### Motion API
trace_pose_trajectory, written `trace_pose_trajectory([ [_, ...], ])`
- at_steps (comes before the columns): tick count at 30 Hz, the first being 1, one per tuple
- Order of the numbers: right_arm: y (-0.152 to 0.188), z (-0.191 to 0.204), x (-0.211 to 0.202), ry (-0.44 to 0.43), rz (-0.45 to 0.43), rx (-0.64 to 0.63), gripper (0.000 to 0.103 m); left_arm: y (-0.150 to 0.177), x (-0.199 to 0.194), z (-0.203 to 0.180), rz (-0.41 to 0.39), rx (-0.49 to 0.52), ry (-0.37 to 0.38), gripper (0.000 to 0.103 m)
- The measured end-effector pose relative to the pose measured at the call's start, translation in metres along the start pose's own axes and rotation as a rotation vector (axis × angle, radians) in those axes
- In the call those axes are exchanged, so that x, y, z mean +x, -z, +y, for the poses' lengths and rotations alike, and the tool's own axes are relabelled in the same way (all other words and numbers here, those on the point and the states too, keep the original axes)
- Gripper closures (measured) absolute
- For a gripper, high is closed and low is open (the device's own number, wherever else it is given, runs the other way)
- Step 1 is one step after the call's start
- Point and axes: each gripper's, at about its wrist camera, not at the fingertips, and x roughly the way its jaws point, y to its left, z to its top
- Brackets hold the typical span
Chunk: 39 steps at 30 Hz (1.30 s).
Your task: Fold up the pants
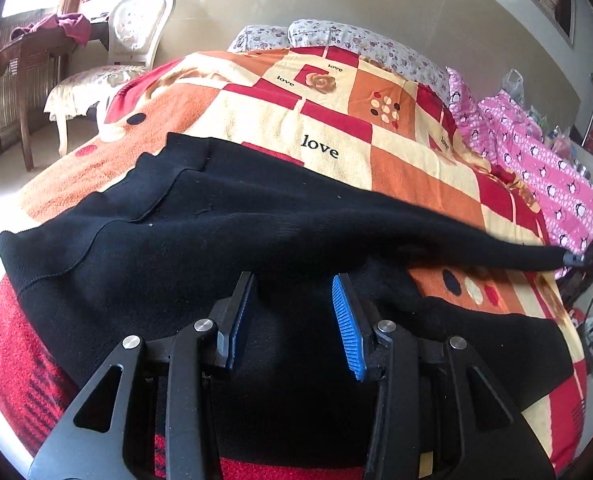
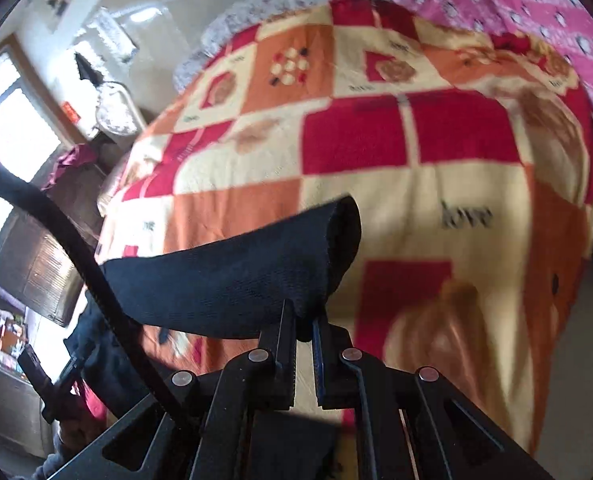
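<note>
Now right tongs [image 2: 304, 322] pinching pants [image 2: 232, 276]; left tongs [image 1: 294, 292] open.

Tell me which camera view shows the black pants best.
The left wrist view: the black pants spread across the blanket, one end stretched to the right gripper. The right wrist view shows only the pinched end.

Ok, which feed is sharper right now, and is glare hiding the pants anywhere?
Left wrist view: sharp, the pants evenly lit, window blown out at top left. Right wrist view: motion-blurred, the blanket print smeared, windows overexposed; the cuff in the right gripper stays readable.
</note>
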Motion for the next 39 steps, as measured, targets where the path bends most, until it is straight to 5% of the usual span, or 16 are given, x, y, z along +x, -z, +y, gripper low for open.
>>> trace_pose_trajectory([
  [8, 0.03, -0.036, 0.055, 0.104, 0.083, 0.071, 0.093, -0.016, -0.017, 0.006, -0.017, 0.012, 0.016, 0.064],
  [13, 0.044, -0.034, 0.041, 0.199, -0.063, 0.116, 0.068, -0.068, -0.034, 0.048, -0.04, -0.047, 0.005, 0.058],
  [16, 0.066, -0.037, 0.034, 0.169, -0.164, 0.112, 0.066, -0.116, -0.017, 0.089, -0.005, -0.131, 0.016, 0.031],
  [20, 0.076, -0.056, 0.026, 0.037, -0.231, 0.192, 0.061, -0.171, 0.044, 0.131, 0.131, -0.179, 0.027, 0.031],
  [24, 0.079, -0.073, 0.024, -0.072, -0.254, 0.278, 0.061, -0.184, 0.104, 0.138, 0.255, -0.074, 0.026, 0.031],
  [28, 0.078, -0.075, 0.024, -0.088, -0.258, 0.29, 0.061, -0.164, 0.137, 0.114, 0.354, 0.16, 0.068, 0.031],
  [36, 0.077, -0.074, 0.024, -0.074, -0.252, 0.279, 0.061, -0.158, 0.157, 0.109, 0.375, 0.321, 0.105, 0.031],
  [39, 0.076, -0.074, 0.024, -0.079, -0.253, 0.285, 0.061, -0.155, 0.155, 0.102, 0.363, 0.364, 0.116, 0.044],
])
